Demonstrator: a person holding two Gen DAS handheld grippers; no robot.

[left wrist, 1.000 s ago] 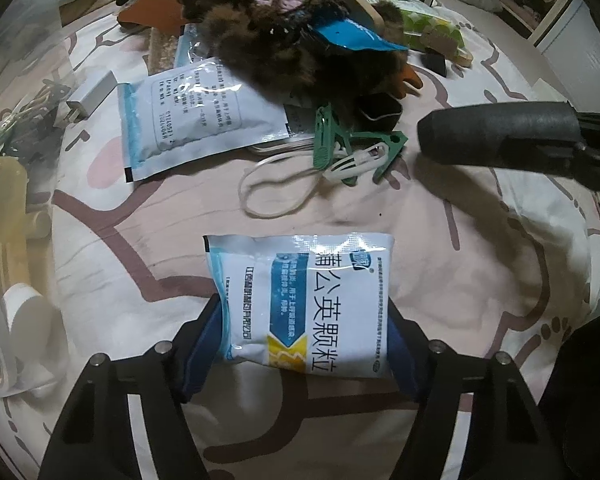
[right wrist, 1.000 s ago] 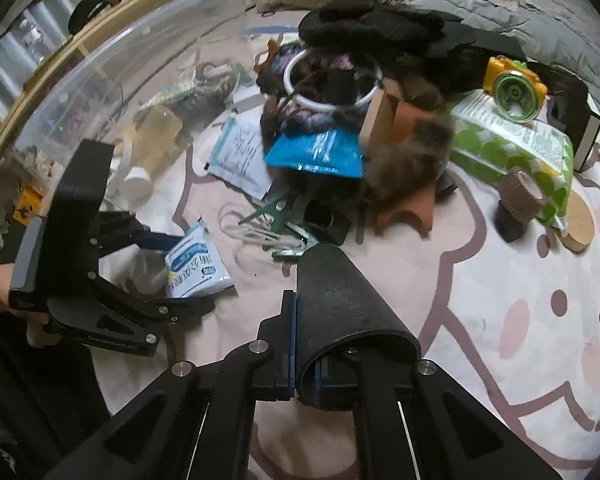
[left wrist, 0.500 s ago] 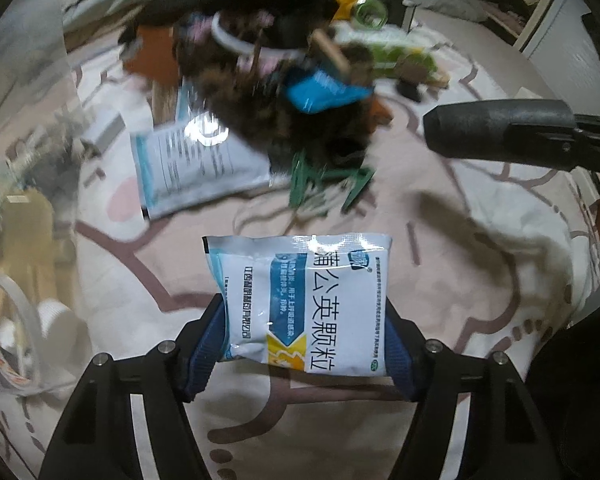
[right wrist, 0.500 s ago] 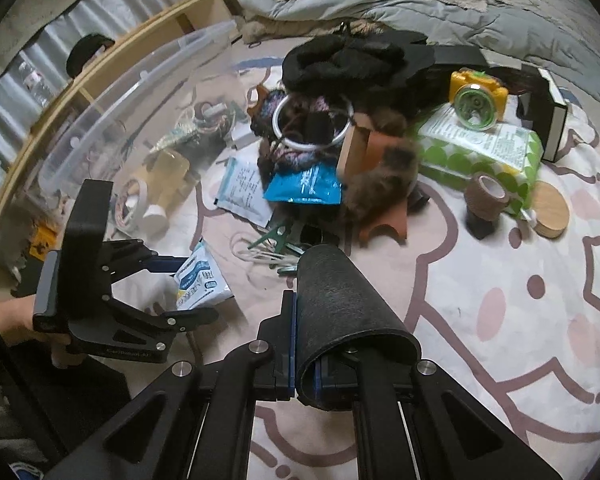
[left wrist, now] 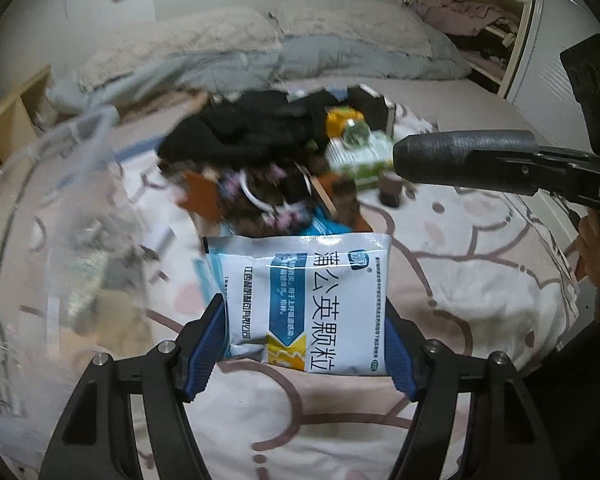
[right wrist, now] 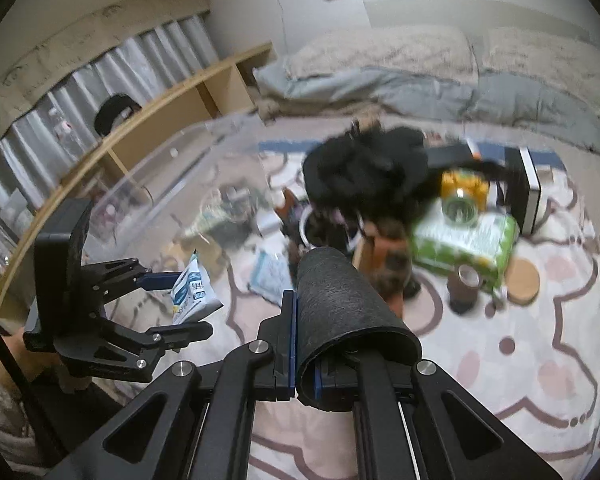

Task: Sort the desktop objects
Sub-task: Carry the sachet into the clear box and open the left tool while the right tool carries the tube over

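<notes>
Two grippers share the scene above a cartoon-print sheet (left wrist: pixel 480 280). The left gripper (left wrist: pixel 306 332) grasps a white-and-blue sachet (left wrist: pixel 312 300) between its blue pads (left wrist: pixel 204 344), clamped on the packet's two side edges; the sachet is held clear of the sheet, in front of the clutter pile (left wrist: pixel 268 176). Large blue characters read 蒲公英颗粒 down the packet's right half, with a small logo at top; the finer print is too small to read. In the right wrist view the same sachet (right wrist: pixel 194 292) hangs in the left gripper (right wrist: pixel 188 304), near a clear bin (right wrist: pixel 172 168).

The right gripper (right wrist: pixel 324 360) is clenched on a black rolled sheet (right wrist: pixel 340 304) that stands out forward between its fingers; in the left wrist view this roll (left wrist: pixel 460 156) crosses from the right, and the letters "DA" show on the gripper body beside it.

Compared with one second ago, the left gripper has risen and tilted up: pillows (left wrist: pixel 220 36) and wall now fill the upper view, where the pile, a second sachet (right wrist: pixel 272 272) and a green clip lay close before. The grip on both objects is unchanged. A green wipes pack (right wrist: pixel 468 240) and a yellow toy camera (right wrist: pixel 462 196) lie beyond the pile.
</notes>
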